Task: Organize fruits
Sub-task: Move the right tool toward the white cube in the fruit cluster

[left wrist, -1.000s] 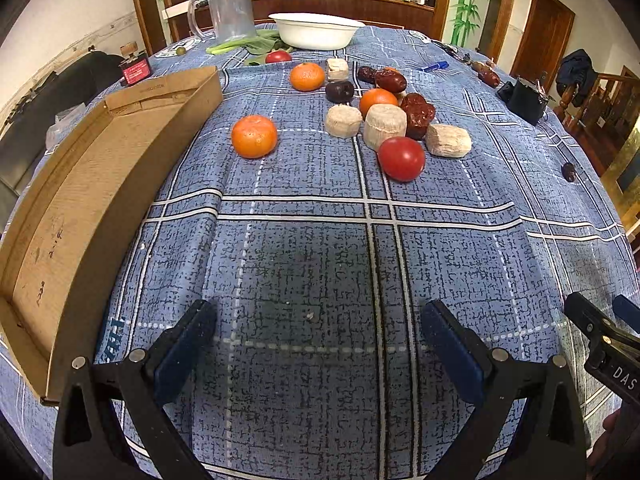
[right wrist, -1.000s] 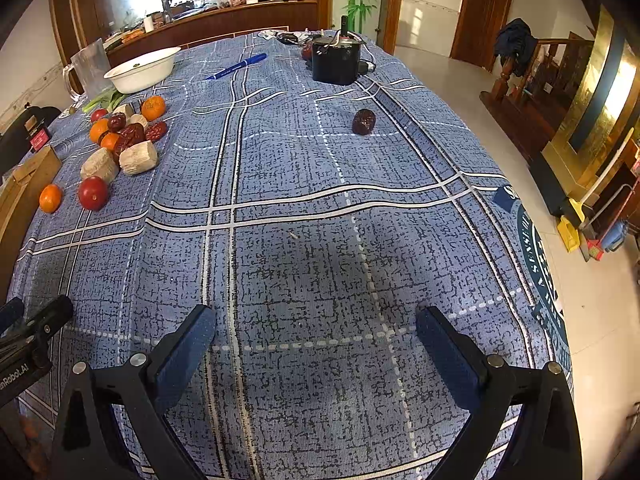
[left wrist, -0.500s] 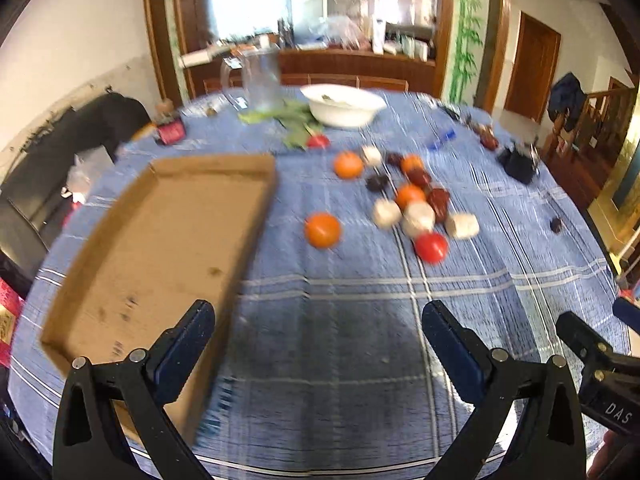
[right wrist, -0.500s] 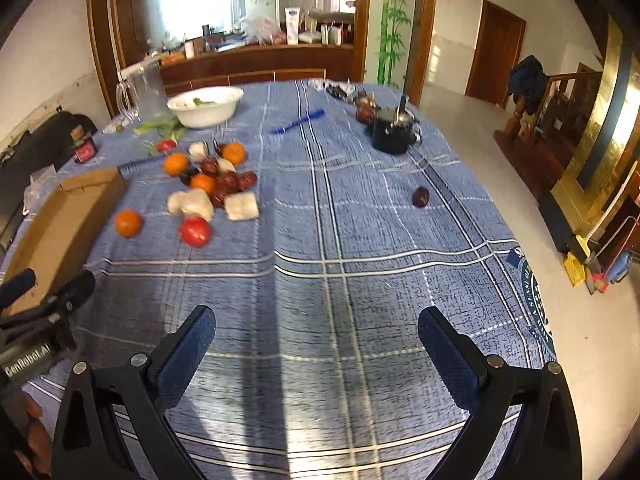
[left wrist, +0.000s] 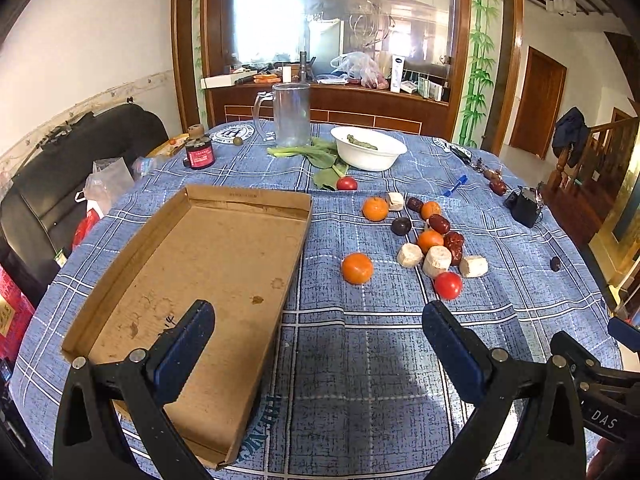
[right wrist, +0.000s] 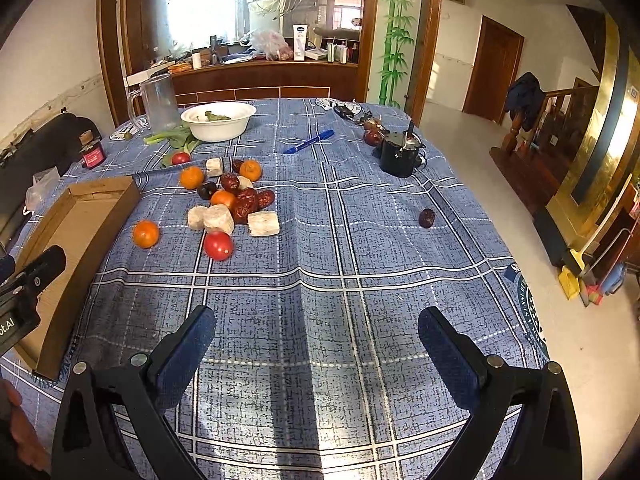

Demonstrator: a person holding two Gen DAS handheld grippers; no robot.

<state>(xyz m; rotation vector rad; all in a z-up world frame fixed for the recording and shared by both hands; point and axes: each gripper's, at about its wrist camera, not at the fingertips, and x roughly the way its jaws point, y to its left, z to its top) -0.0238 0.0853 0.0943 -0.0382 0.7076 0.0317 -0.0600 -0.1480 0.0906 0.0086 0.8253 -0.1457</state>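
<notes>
Both claws hang spread wide and empty over the blue plaid tablecloth point(right wrist: 360, 240): left gripper point(left wrist: 318, 344), right gripper point(right wrist: 316, 342). Loose fruit sits mid-table: round orange tangerines point(left wrist: 357, 267), a glossy red tomato point(left wrist: 448, 285), wrinkled dark-red dates point(left wrist: 453, 241), beside the shallow brown cardboard tray point(left wrist: 208, 264)

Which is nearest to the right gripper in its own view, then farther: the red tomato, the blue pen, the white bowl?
From the right gripper:
1. Red tomato, ahead left, nearest edge of the fruit pile.
2. Blue pen, mid-table, beyond the pile.
3. White bowl, far left, beside the pitcher.
</notes>
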